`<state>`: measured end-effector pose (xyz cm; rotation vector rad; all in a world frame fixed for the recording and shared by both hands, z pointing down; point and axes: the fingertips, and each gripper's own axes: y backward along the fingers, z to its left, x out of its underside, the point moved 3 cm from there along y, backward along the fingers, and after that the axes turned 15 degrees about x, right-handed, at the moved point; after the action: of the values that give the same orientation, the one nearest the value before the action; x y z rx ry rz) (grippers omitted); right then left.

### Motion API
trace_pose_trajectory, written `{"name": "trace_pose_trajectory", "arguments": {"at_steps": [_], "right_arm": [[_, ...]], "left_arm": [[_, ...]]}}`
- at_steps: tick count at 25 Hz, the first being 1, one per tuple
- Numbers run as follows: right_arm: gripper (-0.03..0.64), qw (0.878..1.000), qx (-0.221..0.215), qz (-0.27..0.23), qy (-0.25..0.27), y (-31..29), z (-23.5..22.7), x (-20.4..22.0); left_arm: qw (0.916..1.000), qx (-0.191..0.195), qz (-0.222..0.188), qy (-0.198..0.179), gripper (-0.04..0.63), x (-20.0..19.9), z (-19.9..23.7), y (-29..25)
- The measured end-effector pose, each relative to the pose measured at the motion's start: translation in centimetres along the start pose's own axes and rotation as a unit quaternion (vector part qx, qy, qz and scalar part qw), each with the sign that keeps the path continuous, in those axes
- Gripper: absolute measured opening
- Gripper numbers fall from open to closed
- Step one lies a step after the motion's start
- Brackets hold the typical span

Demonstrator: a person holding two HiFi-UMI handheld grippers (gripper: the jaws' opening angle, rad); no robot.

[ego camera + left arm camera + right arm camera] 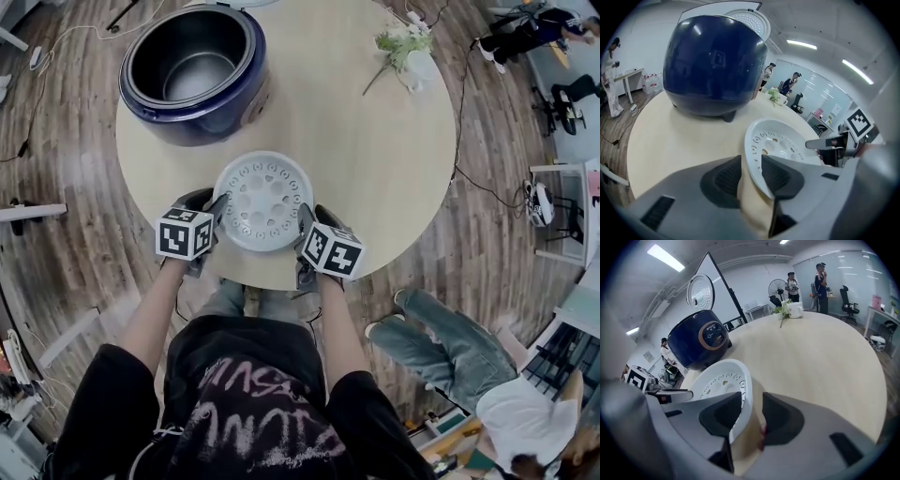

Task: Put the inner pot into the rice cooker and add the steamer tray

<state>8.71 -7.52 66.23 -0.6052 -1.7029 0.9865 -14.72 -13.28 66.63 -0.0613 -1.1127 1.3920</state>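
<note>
steamer tray lies on the bench between your tools. the left tool and right tool each straddle its rim, jaws apart, not yet pinching. it looks like light, stiff, slippery plastic, so clamp opposite rim edges evenly.

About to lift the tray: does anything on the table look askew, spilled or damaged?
Nothing stands out. The rice cooker stands upright with the inner pot seated in it. The steamer tray lies flat near the table edge, its rim between the left tongs and the right tongs, neither pinching yet.
</note>
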Motion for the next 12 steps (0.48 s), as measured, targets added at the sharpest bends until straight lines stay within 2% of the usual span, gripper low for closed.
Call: {"name": "trace_pose_trajectory", "arguments": {"at_steps": [6, 12], "right_arm": [[0.125, 1.000, 0.001, 0.010, 0.000, -0.25, 0.20, -0.02], [0.066, 1.000, 0.004, 0.015, -0.008, -0.38, 0.65, 0.18]], "left_arm": [[0.9998, 0.017, -0.005, 0.007, 0.117, -0.25, -0.26, -0.44], [0.9995, 0.025, -0.010, 0.017, 0.103, -0.16, -0.29, -0.49]]}}
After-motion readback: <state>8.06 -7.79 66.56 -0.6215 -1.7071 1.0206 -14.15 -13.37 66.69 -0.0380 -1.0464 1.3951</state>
